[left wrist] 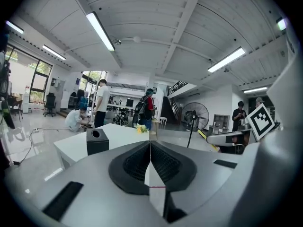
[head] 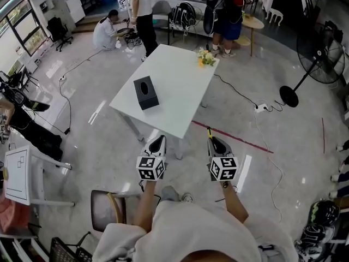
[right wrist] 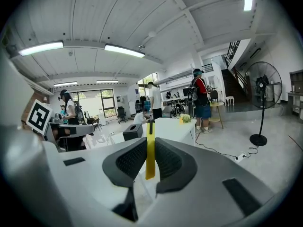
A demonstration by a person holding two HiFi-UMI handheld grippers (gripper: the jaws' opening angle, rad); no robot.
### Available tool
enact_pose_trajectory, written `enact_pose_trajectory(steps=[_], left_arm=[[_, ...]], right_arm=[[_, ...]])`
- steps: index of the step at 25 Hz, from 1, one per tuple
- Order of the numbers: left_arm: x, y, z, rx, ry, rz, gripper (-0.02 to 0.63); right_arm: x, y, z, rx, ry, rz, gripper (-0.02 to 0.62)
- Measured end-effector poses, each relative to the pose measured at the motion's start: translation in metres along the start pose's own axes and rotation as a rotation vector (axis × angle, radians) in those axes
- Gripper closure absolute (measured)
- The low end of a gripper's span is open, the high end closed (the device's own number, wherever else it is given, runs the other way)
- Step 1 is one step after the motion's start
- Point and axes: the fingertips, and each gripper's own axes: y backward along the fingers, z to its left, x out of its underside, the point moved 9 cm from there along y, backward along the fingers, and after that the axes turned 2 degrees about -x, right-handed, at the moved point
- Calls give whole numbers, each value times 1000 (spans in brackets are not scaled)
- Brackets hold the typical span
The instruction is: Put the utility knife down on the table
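Utility knife (right wrist: 150,157) sits clamped edge-on between the pads of the right claw (right wrist: 150,140). It is held in the air short of the near edge of the table (head: 180,86), not resting on it. Left claw (left wrist: 150,148) is clenched on nothing, beside the right one and equally short of the table. Pads cover the knife's flat sides, so only its narrow yellow edge shows. Whether a blade is extended cannot be made out, and the head view gives only a thin yellow-and-black sliver. Long axis runs along the claw's own line, dark front end projecting past the jaw tips toward the table.
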Motion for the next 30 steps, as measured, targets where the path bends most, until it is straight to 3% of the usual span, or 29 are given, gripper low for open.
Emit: enact_pose_trajectory(steps=[16,30], left_arm=[[6,-38,23,1,18,21,586],[-13,-123,95,41,57,34,585]], right_arm=[[2,-49,-8,-9,-3,33,523],[-30,-151,-12,21,14,60,523]])
